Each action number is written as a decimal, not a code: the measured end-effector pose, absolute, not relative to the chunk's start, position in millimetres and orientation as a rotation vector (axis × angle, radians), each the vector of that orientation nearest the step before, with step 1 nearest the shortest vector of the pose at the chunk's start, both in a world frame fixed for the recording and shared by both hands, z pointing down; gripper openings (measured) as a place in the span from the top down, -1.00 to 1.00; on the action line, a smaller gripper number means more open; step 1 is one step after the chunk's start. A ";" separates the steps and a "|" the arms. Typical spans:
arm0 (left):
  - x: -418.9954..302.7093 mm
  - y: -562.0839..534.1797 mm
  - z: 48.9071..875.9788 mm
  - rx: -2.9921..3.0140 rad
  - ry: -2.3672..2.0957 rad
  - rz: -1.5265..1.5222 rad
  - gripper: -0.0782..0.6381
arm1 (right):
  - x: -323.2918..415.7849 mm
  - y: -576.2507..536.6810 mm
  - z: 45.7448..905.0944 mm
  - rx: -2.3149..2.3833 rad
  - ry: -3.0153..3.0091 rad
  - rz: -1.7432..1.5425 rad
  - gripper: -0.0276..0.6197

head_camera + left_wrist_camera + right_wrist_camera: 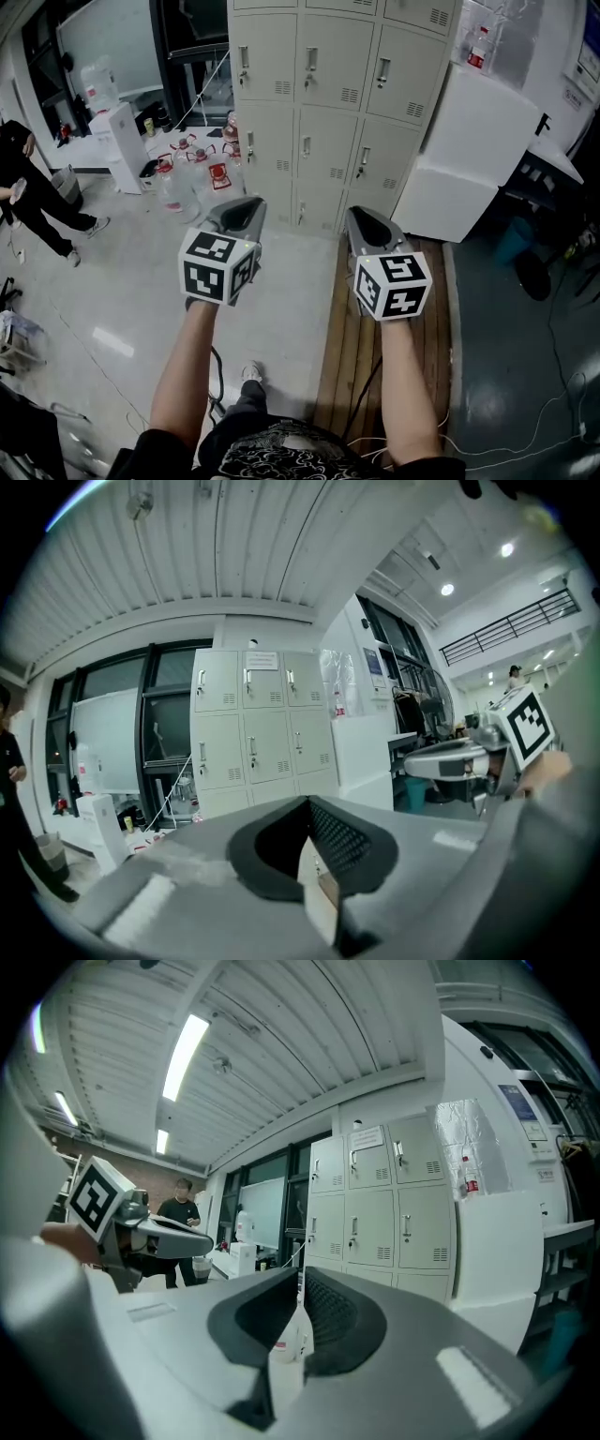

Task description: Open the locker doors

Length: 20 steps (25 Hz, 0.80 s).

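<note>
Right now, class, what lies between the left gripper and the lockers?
Only bare pale floor between left gripper and lockers, by the head view; water jugs stand off to the left.

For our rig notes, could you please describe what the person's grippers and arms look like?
The left gripper and right gripper are smooth grey shells tapering to tongs lined with black textured padding. Each carries a white marker cube printed with black squares: left cube, right cube. The forearms are bare below short dark sleeves; the shirt is black with a pale swirling print.

pale grey lockers (323, 150), blk/wht marker cube (217, 267)
</note>
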<state>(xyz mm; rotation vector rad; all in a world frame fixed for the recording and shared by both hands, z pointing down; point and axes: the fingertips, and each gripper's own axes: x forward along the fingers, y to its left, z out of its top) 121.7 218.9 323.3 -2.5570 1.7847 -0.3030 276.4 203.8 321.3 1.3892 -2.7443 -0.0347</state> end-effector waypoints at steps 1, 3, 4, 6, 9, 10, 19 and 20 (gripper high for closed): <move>118.0 213.2 324.0 -2.559 1.779 -0.297 0.78 | 272.1 198.8 321.8 1.390 -2.743 -0.037 0.84; 109.3 200.6 324.8 -2.571 1.769 -0.280 0.78 | 261.9 188.4 322.4 1.386 -2.737 -0.050 0.82; 104.2 193.8 324.9 -2.579 1.764 -0.273 0.78 | 256.3 183.0 322.3 1.385 -2.733 -0.057 0.81; 91.9 179.7 324.4 -2.594 1.757 -0.260 0.78 | 244.4 171.5 320.4 1.395 -2.724 -0.064 0.77; 71.8 156.4 320.6 -2.620 1.742 -0.248 0.78 | 225.8 151.5 314.9 1.422 -2.708 -0.057 0.72; 65.7 148.2 319.3 -2.629 1.734 -0.245 0.78 | 219.8 144.3 313.1 1.431 -2.702 -0.056 0.68; 8.5 77.5 317.2 -2.706 1.667 -0.246 0.78 | 162.0 81.7 309.5 1.453 -2.642 -0.042 0.48; 2.5 70.1 316.9 -2.712 1.659 -0.247 0.78 | 156.5 75.0 308.3 1.468 -2.640 -0.035 0.45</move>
